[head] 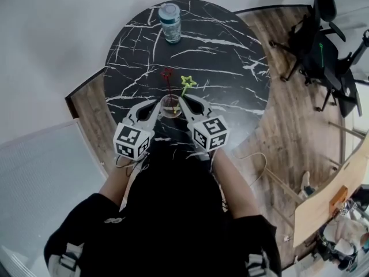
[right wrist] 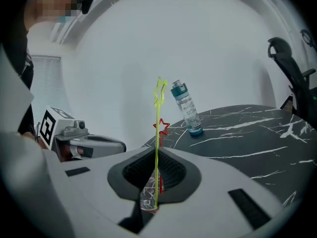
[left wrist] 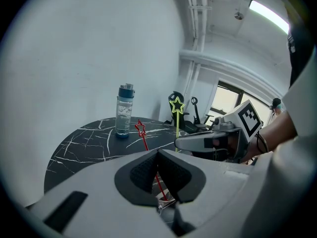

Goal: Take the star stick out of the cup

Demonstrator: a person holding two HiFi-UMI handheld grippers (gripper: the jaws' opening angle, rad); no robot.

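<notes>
A small clear cup (head: 170, 106) stands near the front of a round black marble table (head: 225, 56). A yellow-green star stick (head: 188, 82) and a red star stick (head: 166, 73) stand in the cup. My right gripper (head: 181, 101) is at the cup's right side. In the right gripper view it (right wrist: 157, 151) is shut on the yellow-green stick (right wrist: 159, 90) above the cup (right wrist: 147, 197). My left gripper (head: 159, 103) is at the cup's left rim with its jaws together (left wrist: 158, 152). The red stick (left wrist: 140, 128) passes behind its left jaw, and I cannot tell whether they touch.
A water bottle (head: 170, 22) with a teal cap stands at the table's far edge. A black office chair (head: 317, 45) is on the wooden floor to the right. A white wall runs along the left. A light wooden desk corner (head: 334, 201) sits at lower right.
</notes>
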